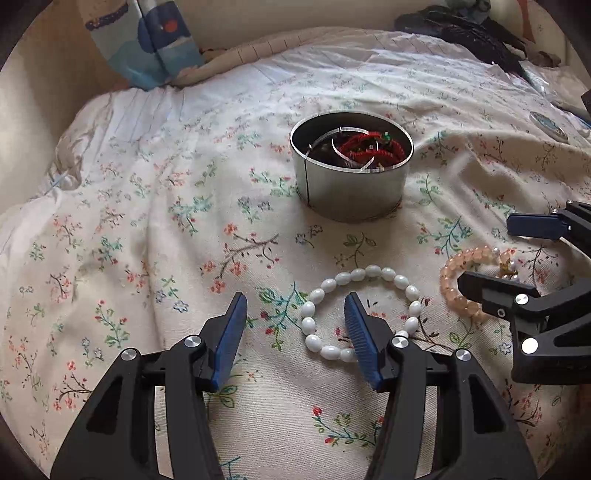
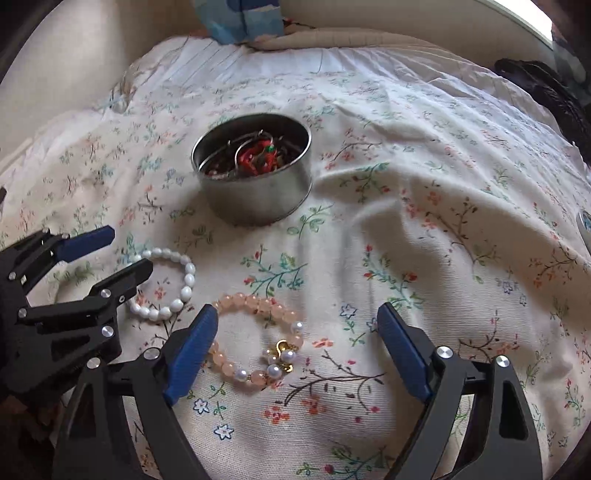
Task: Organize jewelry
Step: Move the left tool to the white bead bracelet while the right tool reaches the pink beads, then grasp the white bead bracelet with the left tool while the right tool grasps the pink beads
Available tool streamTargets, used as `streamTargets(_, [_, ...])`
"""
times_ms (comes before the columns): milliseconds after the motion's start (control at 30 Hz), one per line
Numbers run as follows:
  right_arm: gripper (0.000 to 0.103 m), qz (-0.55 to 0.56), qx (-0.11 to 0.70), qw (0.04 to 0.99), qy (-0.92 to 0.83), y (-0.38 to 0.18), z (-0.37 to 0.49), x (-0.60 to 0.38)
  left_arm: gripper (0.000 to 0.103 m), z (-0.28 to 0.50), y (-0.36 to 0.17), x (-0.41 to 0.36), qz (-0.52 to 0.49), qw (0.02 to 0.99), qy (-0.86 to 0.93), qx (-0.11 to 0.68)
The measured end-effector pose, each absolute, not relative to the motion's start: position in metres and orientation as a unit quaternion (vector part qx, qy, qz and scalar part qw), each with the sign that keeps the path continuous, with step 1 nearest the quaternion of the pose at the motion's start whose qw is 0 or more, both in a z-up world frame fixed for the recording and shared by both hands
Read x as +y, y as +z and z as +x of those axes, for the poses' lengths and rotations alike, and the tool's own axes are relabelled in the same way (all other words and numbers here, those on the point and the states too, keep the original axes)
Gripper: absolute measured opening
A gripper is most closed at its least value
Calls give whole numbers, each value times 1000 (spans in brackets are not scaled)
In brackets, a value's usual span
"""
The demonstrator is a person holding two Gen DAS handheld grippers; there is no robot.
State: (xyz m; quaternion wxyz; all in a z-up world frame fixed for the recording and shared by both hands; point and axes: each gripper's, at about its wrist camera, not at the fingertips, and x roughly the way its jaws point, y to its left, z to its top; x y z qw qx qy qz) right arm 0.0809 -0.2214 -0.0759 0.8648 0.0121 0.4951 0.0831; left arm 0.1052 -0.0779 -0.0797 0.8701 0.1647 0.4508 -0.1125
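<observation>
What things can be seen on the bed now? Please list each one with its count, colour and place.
tin: one, silver, round, open, on the bedcover beyond both bracelets
jewelry in the tin: several pieces, red cords and metal rings, tangled
white bracelet: one, white oval beads, flat on the bedcover
peach bracelet: one, peach beads with pearls and a gold charm, beside the white one
bedcover: one, cream with flowers
dark cloth: one, black, far corner
left hand-held gripper: black with blue pads, open, astride the white bracelet's rim
right hand-held gripper: same colours, open, around the peach bracelet
</observation>
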Motion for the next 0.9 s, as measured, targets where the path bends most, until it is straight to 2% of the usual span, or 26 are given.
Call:
streamTargets(33, [50, 10, 495, 864, 87, -76, 79, -221, 39, 106, -83, -78, 159, 866, -121, 459])
streamTargets(67, [43, 10, 497, 863, 91, -76, 77, -219, 32, 105, -83, -79, 158, 865, -129, 459])
streamTargets(100, [27, 8, 501, 861, 91, -78, 77, -218, 22, 103, -82, -82, 162, 863, -135, 458])
streamTargets(133, [22, 12, 501, 860, 93, -78, 76, -220, 14, 99, -83, -85, 169, 862, -142, 457])
streamTargets(167, [18, 25, 498, 861, 100, -77, 74, -223, 9, 94, -83, -88, 172, 859, -154, 457])
streamTargets(200, [10, 43, 495, 861, 108, -75, 73, -227, 7, 90, -81, -89, 160, 855, -179, 460])
streamTargets(367, [12, 56, 483, 868, 98, -71, 69, -231, 7, 87, -80, -88, 135, 853, -197, 465])
streamTargets(433, [32, 42, 500, 860, 97, -80, 73, -226, 7, 92, -80, -84, 128, 855, -183, 468])
streamTargets(533, [33, -10, 507, 858, 85, -84, 74, -212, 8, 98, -86, -81, 122, 852, -174, 478])
streamTargets(567, [32, -13, 507, 858, 86, -84, 74, -211, 8, 98, -87, -83, 129, 851, -172, 479])
streamTargets(667, [11, 53, 507, 853, 112, -83, 73, -227, 7, 94, -85, -87, 138, 850, -186, 473])
streamTargets(767, [9, 140, 491, 849, 134, -78, 69, -249, 7, 87, -75, -86, 111, 854, -203, 466])
streamTargets(900, [9, 196, 459, 853, 154, -66, 57, -263, 7, 80, -62, -80, 75, 865, -206, 452])
